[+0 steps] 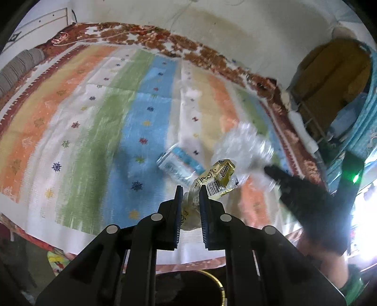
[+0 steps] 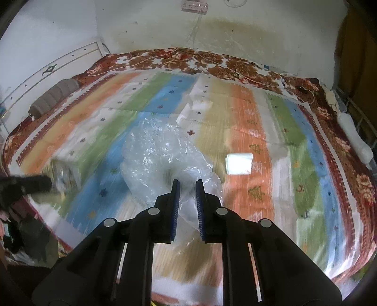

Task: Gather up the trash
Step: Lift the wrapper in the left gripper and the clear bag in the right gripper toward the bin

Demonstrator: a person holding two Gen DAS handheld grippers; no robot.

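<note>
My left gripper (image 1: 190,188) is shut on a yellow snack wrapper (image 1: 215,179) and holds it above the striped bedspread (image 1: 94,117). A clear wrapper with blue print (image 1: 180,164) lies on the bed just beyond it. My right gripper (image 2: 186,182) is shut on a crumpled clear plastic bag (image 2: 162,153), which billows out ahead of the fingers. In the left wrist view the bag (image 1: 245,148) and the right gripper (image 1: 306,200) show blurred at the right. A folded white tissue (image 2: 239,163) lies on the orange stripe to the right.
A dark round bin with a gold rim (image 1: 212,282) sits below the left gripper at the bed's edge. A grey bolster pillow (image 2: 54,96) lies at the far left. A power strip (image 2: 194,5) hangs on the wall. A metal rack (image 1: 313,122) stands at right.
</note>
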